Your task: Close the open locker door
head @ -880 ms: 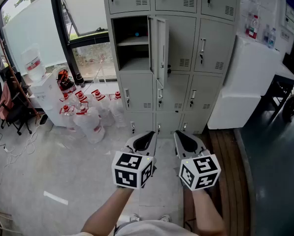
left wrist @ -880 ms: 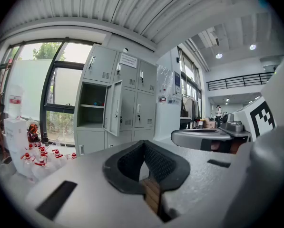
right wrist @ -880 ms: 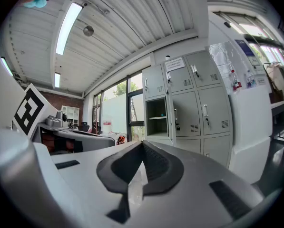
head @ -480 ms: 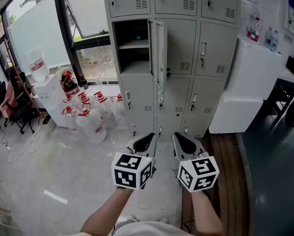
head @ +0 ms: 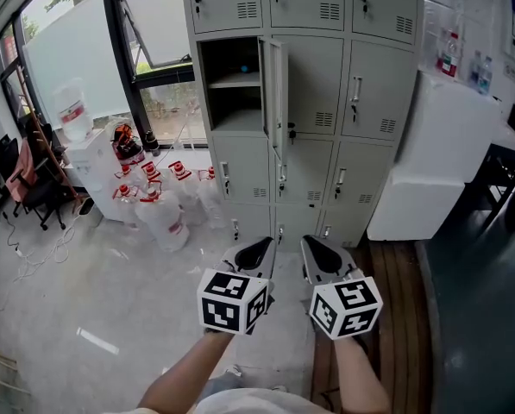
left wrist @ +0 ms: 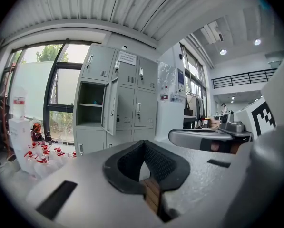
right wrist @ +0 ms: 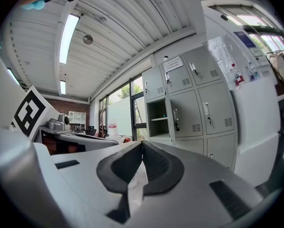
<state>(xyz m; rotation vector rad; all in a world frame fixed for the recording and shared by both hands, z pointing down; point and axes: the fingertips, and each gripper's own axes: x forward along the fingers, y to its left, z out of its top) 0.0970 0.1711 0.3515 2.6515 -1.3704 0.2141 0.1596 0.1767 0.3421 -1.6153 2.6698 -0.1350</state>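
Note:
A bank of grey lockers (head: 369,84) fills the far wall. One compartment (head: 231,84) in the left column stands open, with a shelf inside. Its door (head: 277,93) swings out toward me, nearly edge-on in the head view. The same door (left wrist: 112,106) shows in the left gripper view and again (right wrist: 173,114) in the right gripper view. My left gripper (head: 266,242) (left wrist: 142,142) and right gripper (head: 308,241) (right wrist: 142,143) are held side by side low in front of me, well short of the lockers. Both are shut with nothing between the jaws.
Several water bottles with red caps (head: 158,201) crowd the floor left of the lockers, beside a white stand with a jug (head: 84,149). A white cabinet (head: 430,153) stands right of the lockers. A chair (head: 28,184) is far left. Dark wooden flooring (head: 399,317) runs along the right.
The view has shifted slightly: lockers and bottles have drifted a little right and nearer. Both grippers stay shut and side by side, the right one slightly further left.

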